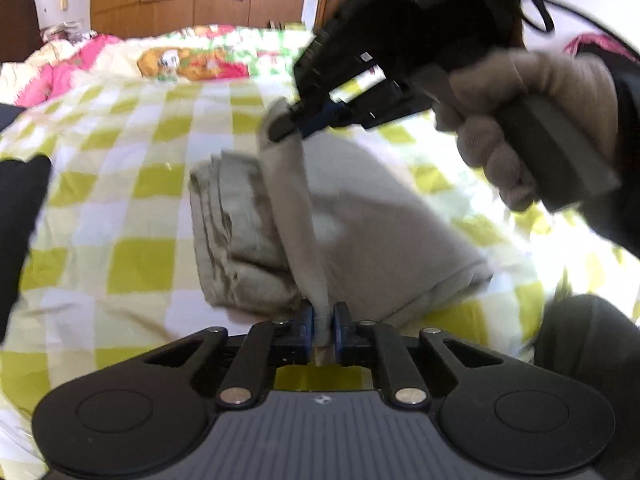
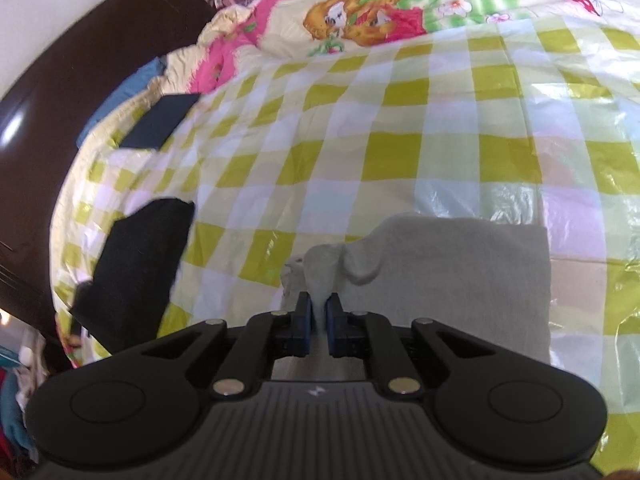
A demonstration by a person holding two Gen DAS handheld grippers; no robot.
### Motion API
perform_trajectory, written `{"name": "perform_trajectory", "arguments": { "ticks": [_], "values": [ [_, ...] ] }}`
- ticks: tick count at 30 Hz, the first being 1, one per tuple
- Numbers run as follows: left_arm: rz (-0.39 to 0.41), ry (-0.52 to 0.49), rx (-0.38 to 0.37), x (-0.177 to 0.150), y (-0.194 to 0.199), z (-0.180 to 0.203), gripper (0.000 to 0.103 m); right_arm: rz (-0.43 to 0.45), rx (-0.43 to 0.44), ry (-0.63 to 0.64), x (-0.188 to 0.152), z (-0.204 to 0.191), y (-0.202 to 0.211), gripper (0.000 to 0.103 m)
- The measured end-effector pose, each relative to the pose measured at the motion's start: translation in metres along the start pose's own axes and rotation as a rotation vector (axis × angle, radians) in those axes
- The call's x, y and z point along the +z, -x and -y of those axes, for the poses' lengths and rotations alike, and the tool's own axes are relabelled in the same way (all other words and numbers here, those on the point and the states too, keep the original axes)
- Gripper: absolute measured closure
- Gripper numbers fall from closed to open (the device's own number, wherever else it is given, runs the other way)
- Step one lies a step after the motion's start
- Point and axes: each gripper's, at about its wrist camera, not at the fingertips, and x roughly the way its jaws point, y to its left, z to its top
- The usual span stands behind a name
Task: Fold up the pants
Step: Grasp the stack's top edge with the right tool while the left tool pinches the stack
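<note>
Pants [image 1: 360, 224], pale grey and already folded into a thick bundle, lie on a bed [image 1: 120, 152] covered in a yellow-green checked sheet. Both tools pinch one raised fold of the fabric. The left tool [image 1: 323, 324] is clamped narrow on the near end of that fold, close to the camera. The right tool [image 1: 286, 122], held by a gloved hand [image 1: 520, 120], grips the far end, higher up. In the right wrist view the right tool [image 2: 318, 316] likewise squeezes a ridge of cloth. The fold's long axis runs away from the left tool toward the right one, with folded layers lying to the left. The next move likely carries this edge sideways over them.
</note>
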Motion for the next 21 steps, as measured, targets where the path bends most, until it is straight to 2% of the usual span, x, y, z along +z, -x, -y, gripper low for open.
{"name": "perform_trajectory", "arguments": {
  "ticks": [5, 8, 14, 17, 20, 21],
  "values": [
    [0.086, 0.029, -0.017, 0.022, 0.020, -0.011, 0.080, 0.068, 0.015, 0.003, 0.022, -0.008, 0.024, 0.095],
    [0.120, 0.069, -0.012, 0.030, 0.023, -0.023, 0.080, 0.071, 0.008, 0.028, 0.035, -0.020, 0.013, 0.095],
    [0.044, 0.164, 0.039, 0.007, -0.002, -0.049, 0.080, -0.046, -0.021, 0.068, 0.023, -0.039, -0.065, 0.094],
    [0.012, 0.204, 0.051, -0.002, -0.011, -0.059, 0.077, -0.079, -0.035, 0.055, 0.013, -0.040, -0.095, 0.087],
    [0.017, 0.207, 0.081, -0.002, -0.010, -0.062, 0.072, -0.057, -0.025, 0.051, 0.010, -0.035, -0.094, 0.087],
    [0.013, 0.195, 0.094, -0.002, -0.009, -0.062, 0.065, -0.048, -0.011, 0.035, 0.011, -0.032, -0.088, 0.083]
  ]
}}
